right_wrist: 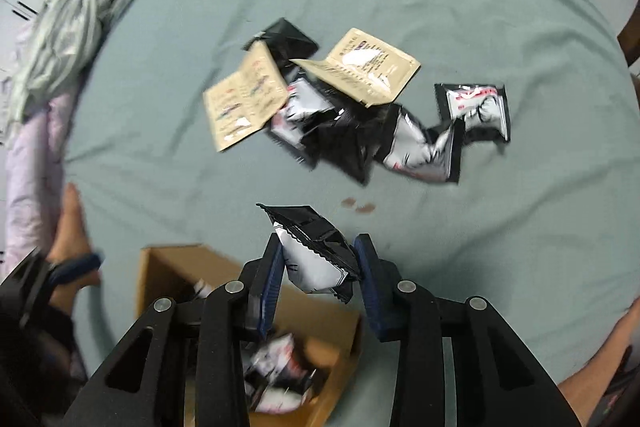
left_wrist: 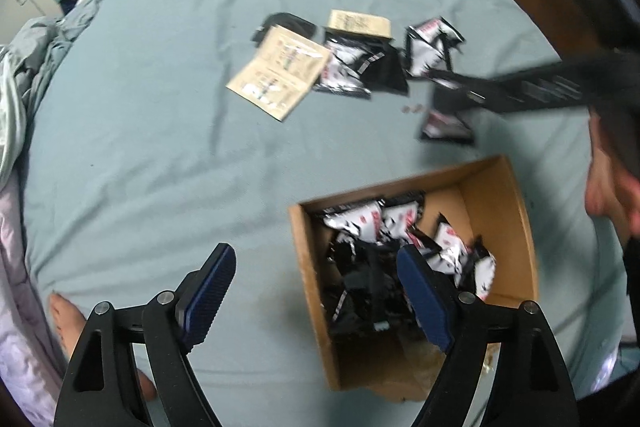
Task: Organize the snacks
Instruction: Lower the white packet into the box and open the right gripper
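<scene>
The bed [left_wrist: 160, 115] is looked down on from above by both wrist views, each framed at the bottom by its own tongs. The left view is set over the cardboard box [left_wrist: 516, 227], facing the scattered packets [left_wrist: 348, 67] farther off. The right view sits nearer that pile — box [right_wrist: 168, 267], packets [right_wrist: 340, 115] and sheet are shared.

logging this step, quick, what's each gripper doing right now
Left gripper: open, holding nothing, above the cardboard box.
Right gripper: shut on a black-and-white snack packet, over the box edge.
</scene>
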`<state>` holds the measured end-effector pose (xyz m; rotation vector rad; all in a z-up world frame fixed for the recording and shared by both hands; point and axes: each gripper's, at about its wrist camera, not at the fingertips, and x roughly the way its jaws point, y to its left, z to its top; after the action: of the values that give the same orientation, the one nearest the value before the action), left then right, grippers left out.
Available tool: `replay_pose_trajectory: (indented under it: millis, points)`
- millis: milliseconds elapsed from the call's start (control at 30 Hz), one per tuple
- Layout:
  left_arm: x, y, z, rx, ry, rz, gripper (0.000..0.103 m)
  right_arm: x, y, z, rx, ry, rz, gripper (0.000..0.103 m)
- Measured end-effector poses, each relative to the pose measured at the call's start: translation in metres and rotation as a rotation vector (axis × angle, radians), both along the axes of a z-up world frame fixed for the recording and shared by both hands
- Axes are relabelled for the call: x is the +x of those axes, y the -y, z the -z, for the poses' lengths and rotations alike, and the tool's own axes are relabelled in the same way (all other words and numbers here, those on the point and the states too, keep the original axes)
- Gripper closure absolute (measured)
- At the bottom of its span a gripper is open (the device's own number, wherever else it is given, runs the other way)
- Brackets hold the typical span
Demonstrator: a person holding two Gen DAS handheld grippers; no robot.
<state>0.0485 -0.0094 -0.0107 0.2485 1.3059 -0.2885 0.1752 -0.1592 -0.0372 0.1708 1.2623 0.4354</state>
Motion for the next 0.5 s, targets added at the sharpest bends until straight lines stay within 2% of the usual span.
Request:
replay_pose_trajectory:
  millis: [233,400,500]
  points:
    - [0.002,0.002,0.001,0.054,0.1,0.003,0.019,-0.055,0.023,-0.045,0.058,0.022,-0.07,0.069]
    - [-0.002,0.012,0.001,0.087,0.143,0.048,0.019,-0.08,0.026,-0.04,0.08,-0.024,-0.118,0.069]
    - [-0.005,0.017,-0.001,0.09,0.166,0.073,0.019,-0.087,0.025,-0.043,0.063,0.015,-0.12,0.067]
